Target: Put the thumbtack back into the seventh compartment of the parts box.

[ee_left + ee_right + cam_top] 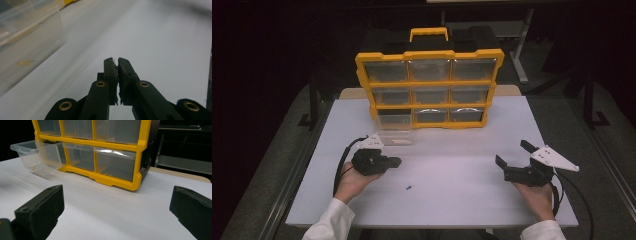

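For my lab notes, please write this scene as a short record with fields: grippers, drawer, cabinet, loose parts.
left gripper: shut; something tiny and greenish shows between the pads, too small to identify
right gripper: open, holds nothing
clear plastic drawer: pulled out of the bottom-left slot, on the table
yellow nine-drawer cabinet: upright at the table's far side
small dark screw-like part: lying on the white table between the hands

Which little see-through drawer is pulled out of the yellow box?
The bottom-left drawer. It juts out of the yellow box onto the table; the rest sit pushed in.
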